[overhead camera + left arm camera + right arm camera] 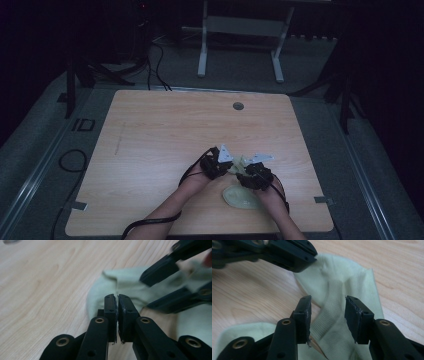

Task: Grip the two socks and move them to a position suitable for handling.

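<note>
Pale green knitted sock (342, 287): lying on light wood worktop (160, 130), near front edge. Left gripper (117, 296) fingers clenched, apparently pinching sock edge. Right gripper (327, 307) fingers released, straddling ribbed cuff. Risk: thin fabric slipping from left pinch if right pulls.

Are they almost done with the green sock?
Not yet, I think. The sock is partly bunched on the table, so some folding has begun. The left gripper is shut, seemingly pinching its edge. The right gripper is open over the ribbed part. Grabbing that and finishing the fold looks left to do.
</note>
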Available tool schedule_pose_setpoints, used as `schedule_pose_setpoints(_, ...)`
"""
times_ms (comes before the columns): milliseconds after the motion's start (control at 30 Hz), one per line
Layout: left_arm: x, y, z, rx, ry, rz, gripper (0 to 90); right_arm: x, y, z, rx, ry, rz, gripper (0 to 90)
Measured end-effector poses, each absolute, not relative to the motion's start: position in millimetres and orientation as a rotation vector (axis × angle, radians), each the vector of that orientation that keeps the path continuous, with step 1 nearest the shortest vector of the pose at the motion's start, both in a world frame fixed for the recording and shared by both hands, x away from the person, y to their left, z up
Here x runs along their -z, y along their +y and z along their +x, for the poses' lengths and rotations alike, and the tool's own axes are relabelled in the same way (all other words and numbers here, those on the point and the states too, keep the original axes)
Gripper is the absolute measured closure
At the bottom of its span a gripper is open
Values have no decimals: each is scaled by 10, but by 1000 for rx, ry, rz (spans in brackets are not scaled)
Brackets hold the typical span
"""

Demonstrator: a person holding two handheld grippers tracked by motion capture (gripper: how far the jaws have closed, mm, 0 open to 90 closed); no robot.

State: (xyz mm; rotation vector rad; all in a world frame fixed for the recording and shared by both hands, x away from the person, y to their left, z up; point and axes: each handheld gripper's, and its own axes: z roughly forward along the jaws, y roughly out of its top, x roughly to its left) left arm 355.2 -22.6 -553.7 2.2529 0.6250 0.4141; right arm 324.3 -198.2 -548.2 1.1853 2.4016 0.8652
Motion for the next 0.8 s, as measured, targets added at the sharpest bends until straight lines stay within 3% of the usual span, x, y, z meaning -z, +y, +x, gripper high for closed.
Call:
schedule_pose_setpoints(200,5635,-221,3634,-424,662,2288,873,5532,-1966,3242,-826,2406,1164,625)
schedule_pose_setpoints(400,5650,-175,3699,-400,668,2273,887,5544,-1930,3222,-780,2391,1147,818)
schedule_pose_setpoints(800,5662,-166,3666,-439,618,2286,891,5180,-2229,3283,-953,2344,1236,835)
